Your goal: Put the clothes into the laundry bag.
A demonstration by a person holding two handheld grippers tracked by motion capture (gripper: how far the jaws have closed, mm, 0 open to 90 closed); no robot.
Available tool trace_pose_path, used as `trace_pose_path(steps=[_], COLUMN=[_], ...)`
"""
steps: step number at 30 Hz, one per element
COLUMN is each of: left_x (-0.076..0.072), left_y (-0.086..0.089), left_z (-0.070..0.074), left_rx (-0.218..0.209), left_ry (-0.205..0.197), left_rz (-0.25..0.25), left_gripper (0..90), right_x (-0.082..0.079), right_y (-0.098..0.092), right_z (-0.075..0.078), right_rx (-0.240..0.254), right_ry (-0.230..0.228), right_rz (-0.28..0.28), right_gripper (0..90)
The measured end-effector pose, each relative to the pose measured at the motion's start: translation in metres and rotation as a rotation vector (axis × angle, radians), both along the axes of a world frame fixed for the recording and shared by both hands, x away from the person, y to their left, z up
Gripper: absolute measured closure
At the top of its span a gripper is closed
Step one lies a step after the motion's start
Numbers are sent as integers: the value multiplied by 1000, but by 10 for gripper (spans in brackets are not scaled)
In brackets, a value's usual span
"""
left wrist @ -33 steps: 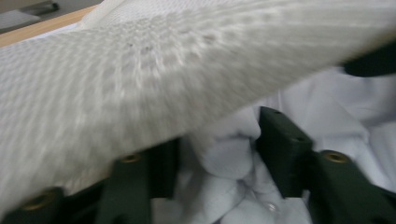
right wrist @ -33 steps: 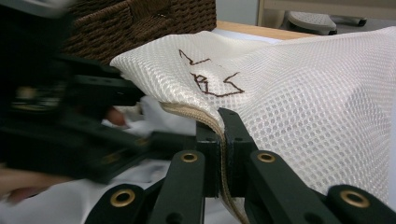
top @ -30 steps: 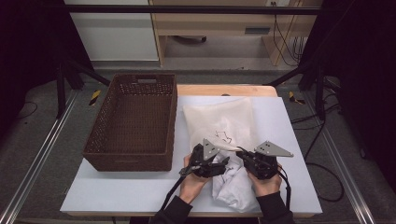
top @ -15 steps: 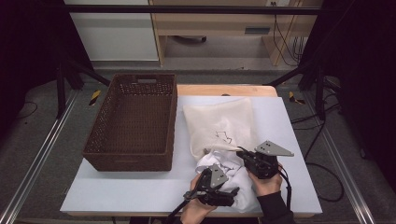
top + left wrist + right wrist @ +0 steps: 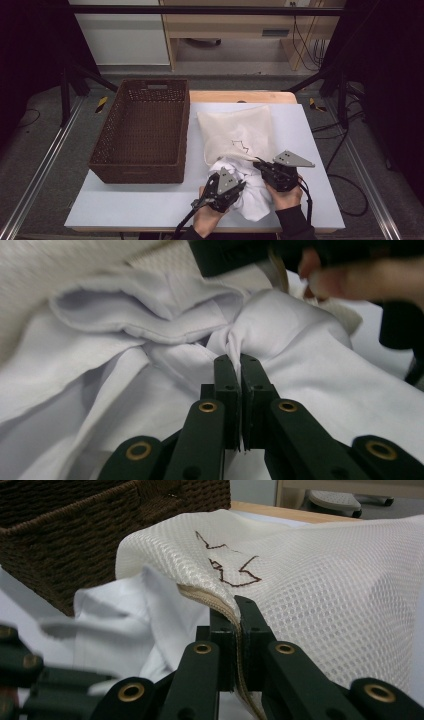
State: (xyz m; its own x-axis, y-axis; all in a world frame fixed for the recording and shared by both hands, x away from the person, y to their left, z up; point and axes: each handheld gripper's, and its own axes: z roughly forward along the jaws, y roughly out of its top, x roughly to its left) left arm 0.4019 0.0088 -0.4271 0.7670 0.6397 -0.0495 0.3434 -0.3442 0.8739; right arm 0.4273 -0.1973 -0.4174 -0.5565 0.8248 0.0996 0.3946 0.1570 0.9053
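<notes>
With the mesh bag's (image 5: 320, 575) rim clamped by the right gripper (image 5: 239, 611) and the white garment (image 5: 150, 365) just pinched by the left gripper (image 5: 239, 367), whose jaws have just been closing, stuffing is judged underway; 1 push into the mouth is called for next.

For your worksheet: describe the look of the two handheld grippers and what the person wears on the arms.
Both the left gripper and right gripper are black, with two flat black jaws on linkage arms with brass-coloured pivot rings. Each carries a grey three-cornered plate on top and trails a black cable. The sleeves are dark.
</notes>
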Motion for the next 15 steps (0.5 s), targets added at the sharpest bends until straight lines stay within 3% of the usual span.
trace_pose_path(steps=[4, 8, 10, 13, 14, 15], left_x=[13, 34, 45, 68, 71, 73], left_y=[-6, -13, -16, -24, -24, -20], left_z=[14, 12, 4, -23, -29, -32], left_rx=[43, 87, 124, 201, 190, 151], left_ry=[-51, -52, -22, 54, 57, 65], left_rz=[43, 91, 109, 123, 118, 108], left_gripper=[872, 873, 871, 856, 856, 852], right_x=[-3, -5, -5, -5, -5, -5], right_y=[2, 3, 4, 6, 6, 6], right_z=[4, 6, 6, 3, 2, 2], right_rx=[7, 12, 11, 7, -1, -5], right_ry=[-13, -14, -10, -3, 1, 1], right_rz=[11, 17, 22, 26, 25, 22], right_gripper=[874, 875, 875, 875, 875, 875])
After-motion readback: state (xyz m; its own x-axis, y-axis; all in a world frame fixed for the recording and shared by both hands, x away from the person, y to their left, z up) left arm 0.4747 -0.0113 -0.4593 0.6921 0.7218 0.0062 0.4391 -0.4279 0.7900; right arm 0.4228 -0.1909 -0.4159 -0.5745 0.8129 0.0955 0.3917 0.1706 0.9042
